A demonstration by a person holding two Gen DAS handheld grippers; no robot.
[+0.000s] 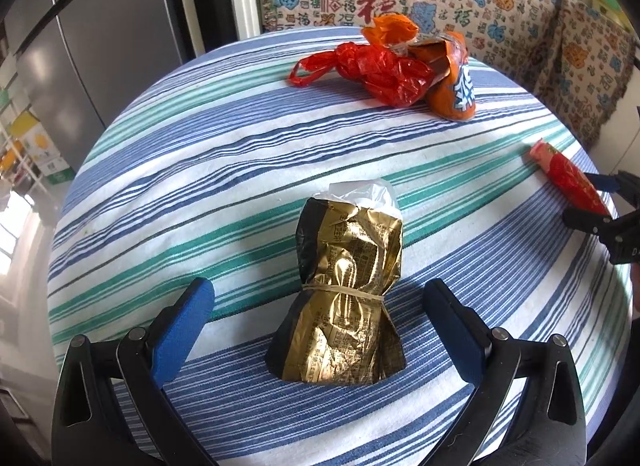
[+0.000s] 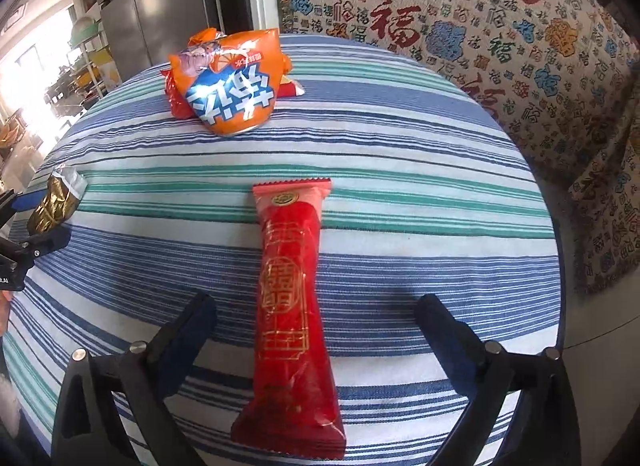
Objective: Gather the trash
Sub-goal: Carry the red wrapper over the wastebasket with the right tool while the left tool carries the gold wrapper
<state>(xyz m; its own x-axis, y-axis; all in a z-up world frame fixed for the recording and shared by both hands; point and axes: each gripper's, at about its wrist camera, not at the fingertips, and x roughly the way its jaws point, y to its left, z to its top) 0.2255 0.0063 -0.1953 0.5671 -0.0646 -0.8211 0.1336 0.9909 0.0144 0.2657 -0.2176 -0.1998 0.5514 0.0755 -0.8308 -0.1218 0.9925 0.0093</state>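
Observation:
A crumpled gold foil packet (image 1: 344, 306), tied with a rubber band, lies on the striped tablecloth (image 1: 200, 169). My left gripper (image 1: 320, 302) is open, its blue fingers on either side of the packet, not touching it. A long red snack wrapper (image 2: 292, 322) lies flat between the open fingers of my right gripper (image 2: 320, 310). At the far side lie an orange chip bag (image 2: 232, 85) and a crumpled red plastic bag (image 1: 376, 69). The red wrapper (image 1: 568, 177) and right gripper (image 1: 600, 201) show at the right edge of the left wrist view. The gold packet (image 2: 56, 201) shows at the left of the right wrist view.
A sofa covered in patterned cloth (image 2: 480, 25) stands behind and right of the table. A steel refrigerator (image 1: 100, 45) stands at the back left. The table edge (image 2: 556, 266) curves close on the right.

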